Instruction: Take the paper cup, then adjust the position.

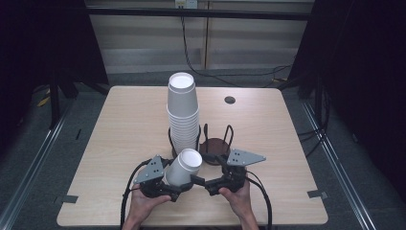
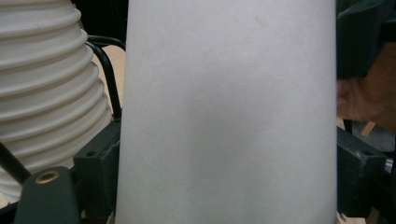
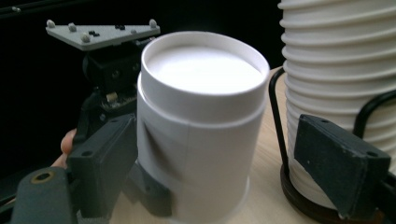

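One white paper cup (image 1: 183,167), inverted and tilted, sits clamped between the jaws of the left gripper (image 1: 178,183) at 6 o'clock of the wire cup holder (image 1: 201,139). The right gripper (image 1: 203,184), jaws spread, stands beside it at 3 o'clock. A cup stack (image 1: 182,112) fills the holder's left slot.

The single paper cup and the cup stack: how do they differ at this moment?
The single paper cup is one cup, tilted, held off the table between the left tool's jaws; the cup stack is many nested cups standing upright in a black wire holder. The single cup's wall looks smooth; the stack shows ridged rims. Both are white and bottom-up.
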`<state>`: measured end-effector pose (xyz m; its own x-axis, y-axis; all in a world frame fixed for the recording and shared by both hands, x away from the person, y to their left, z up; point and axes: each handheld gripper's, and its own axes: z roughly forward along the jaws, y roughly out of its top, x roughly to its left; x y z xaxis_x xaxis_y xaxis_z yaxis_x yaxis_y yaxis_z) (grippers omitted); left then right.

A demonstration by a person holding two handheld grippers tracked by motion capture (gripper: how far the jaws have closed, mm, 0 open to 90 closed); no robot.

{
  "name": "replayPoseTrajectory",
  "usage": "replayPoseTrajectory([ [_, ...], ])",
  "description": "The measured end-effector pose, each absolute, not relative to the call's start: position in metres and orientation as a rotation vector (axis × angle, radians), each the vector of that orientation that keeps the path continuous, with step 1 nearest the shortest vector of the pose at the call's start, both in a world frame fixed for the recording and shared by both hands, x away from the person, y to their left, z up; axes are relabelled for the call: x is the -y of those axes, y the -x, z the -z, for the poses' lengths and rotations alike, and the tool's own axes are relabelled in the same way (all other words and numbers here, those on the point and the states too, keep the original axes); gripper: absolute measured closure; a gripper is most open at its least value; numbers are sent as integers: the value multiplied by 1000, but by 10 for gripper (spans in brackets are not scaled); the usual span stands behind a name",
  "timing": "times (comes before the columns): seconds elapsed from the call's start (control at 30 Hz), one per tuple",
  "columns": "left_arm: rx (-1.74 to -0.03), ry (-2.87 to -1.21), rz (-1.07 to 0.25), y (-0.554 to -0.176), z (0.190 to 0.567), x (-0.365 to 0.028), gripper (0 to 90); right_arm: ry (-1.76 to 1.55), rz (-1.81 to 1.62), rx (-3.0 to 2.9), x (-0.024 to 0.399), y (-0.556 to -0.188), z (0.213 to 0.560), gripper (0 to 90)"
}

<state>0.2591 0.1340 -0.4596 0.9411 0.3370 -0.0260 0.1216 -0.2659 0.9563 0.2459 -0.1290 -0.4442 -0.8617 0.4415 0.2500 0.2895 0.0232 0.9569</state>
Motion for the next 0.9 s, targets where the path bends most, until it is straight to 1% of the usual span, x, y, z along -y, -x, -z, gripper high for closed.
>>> replayPoseTrajectory([
  [0.1, -357, -1846, -220, -261, 460, -136, 159, -775, -1949, -2172, 132, -245, 446, 131],
  [0.4, -354, -1935, -225, -263, 459, -137, 159, -760, -1861, -2270, 142, -240, 447, 133],
  [0.9, -274, -2112, -245, -266, 448, -133, 157, -724, -1645, -2455, 143, -240, 442, 134],
])
